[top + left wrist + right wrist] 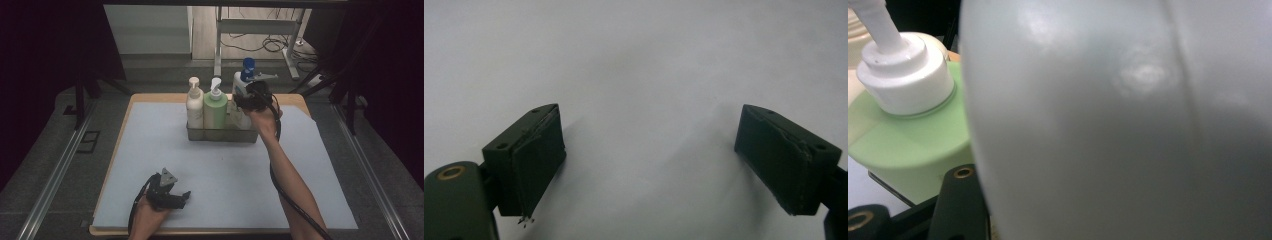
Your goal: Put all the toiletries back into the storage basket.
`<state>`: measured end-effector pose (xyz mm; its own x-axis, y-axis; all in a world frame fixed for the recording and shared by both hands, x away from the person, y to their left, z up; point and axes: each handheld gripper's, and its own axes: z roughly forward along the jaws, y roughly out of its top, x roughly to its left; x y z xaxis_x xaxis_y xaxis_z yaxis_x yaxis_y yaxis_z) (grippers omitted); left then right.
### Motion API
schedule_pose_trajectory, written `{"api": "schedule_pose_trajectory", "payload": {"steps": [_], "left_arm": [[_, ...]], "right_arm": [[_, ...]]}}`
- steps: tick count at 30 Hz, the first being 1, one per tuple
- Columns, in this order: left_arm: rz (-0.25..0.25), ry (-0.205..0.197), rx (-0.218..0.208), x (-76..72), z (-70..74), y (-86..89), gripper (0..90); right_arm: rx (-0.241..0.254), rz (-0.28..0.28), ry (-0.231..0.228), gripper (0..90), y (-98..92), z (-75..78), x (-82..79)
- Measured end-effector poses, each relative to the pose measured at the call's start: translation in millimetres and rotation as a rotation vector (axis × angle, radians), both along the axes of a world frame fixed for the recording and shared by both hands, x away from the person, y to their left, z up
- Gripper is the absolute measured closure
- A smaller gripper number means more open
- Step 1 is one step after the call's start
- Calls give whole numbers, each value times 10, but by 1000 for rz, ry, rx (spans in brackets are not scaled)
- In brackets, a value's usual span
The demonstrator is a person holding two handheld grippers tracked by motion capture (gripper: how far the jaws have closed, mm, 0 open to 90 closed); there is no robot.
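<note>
White bottle [1128,125] between right gripper [252,100] jaws, no label legible, left gripper [646,165] jaws wide

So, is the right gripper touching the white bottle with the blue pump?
Cannot tell. In the right gripper view the white bottle sits very close against the right gripper, but the contact surfaces of its jaws are hidden; the high view is too small to show.

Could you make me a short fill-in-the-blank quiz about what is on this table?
1. The metal basket holds ___ pump bottles.
2. The middle bottle is ___ in colour.
3. The right gripper is at the white bottle whose pump is ___.
4. The left gripper has its jaws ___ over the bare mat.

Missing words: three; green; blue; open
</note>
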<state>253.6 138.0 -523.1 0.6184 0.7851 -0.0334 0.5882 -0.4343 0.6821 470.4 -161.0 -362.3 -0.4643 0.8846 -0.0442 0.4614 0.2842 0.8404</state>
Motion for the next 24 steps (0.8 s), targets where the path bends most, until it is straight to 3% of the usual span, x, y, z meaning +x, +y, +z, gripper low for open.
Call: {"api": "schedule_pose_trajectory", "payload": {"steps": [24], "left_arm": [[0, 0, 0, 0, 0, 0, 123]], "right_arm": [[8, 15, 53, 408, 39, -291, -69]]}}
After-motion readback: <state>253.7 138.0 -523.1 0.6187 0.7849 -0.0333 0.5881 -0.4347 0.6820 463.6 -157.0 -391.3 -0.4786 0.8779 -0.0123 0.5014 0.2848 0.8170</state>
